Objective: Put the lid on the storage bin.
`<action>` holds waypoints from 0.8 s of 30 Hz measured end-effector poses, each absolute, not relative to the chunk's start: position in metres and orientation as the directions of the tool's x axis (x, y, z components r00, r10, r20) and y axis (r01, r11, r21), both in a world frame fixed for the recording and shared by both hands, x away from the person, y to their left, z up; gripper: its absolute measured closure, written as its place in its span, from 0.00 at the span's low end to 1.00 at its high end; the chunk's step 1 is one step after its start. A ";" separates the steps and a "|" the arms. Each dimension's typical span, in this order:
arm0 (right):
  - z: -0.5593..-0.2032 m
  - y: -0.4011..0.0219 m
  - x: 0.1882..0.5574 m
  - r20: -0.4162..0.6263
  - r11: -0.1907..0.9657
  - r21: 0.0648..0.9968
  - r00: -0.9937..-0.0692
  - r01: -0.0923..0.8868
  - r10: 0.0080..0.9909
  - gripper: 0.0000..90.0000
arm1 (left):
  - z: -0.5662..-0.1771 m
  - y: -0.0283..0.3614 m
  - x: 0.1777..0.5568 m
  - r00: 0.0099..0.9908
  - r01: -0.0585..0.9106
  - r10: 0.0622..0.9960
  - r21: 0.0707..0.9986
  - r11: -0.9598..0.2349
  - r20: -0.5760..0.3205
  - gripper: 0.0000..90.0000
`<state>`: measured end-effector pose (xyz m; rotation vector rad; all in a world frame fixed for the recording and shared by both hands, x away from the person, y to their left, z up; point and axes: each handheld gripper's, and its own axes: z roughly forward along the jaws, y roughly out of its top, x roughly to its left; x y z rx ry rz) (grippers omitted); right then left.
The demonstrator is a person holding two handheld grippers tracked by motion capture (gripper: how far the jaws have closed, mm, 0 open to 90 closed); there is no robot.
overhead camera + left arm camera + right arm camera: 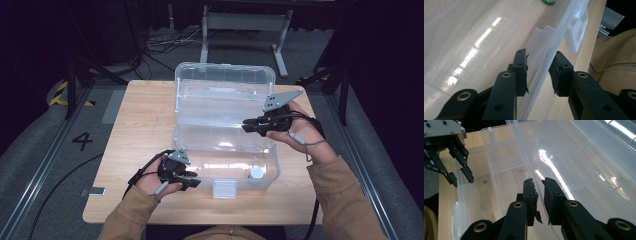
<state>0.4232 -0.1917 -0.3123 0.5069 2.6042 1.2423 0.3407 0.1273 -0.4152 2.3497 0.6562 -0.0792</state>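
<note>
While we look down from the high view, the left claw point(192, 181) sits at the near left corner of the clear plastic box point(225, 131), whose lid point(225, 80) stands open toward the far side. In the left gripper view the left claw point(539, 72) straddles the box's near wall: one jaw inside, one outside, both a little off the plastic, so we read it as open and gripping nothing. Left of that hand the wooden counter point(140, 120) lies bare out to its left edge, with open room there. Just beside the box's near wall, toward the middle, a white latch point(224, 189) lies on the counter close to the near edge. Inside the box, at its near right corner, we see a small white cap point(257, 172); the left gripper view shows green at the rim of that object point(549, 1). Farther right, the right claw point(246, 125) hovers over the box's right side. In the right gripper view the right claw point(538, 195) shows a narrow gap with the box's thin right edge running between the jaws; we cannot tell whether the pads touch it. Right of the box a narrow strip of counter runs to the right edge.
</note>
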 end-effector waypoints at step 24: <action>-0.315 -0.193 0.408 -0.059 0.601 0.777 -0.929 0.186 0.364 0.88 | -0.416 0.127 0.341 0.869 0.480 0.437 0.608 -0.632 -0.232 0.76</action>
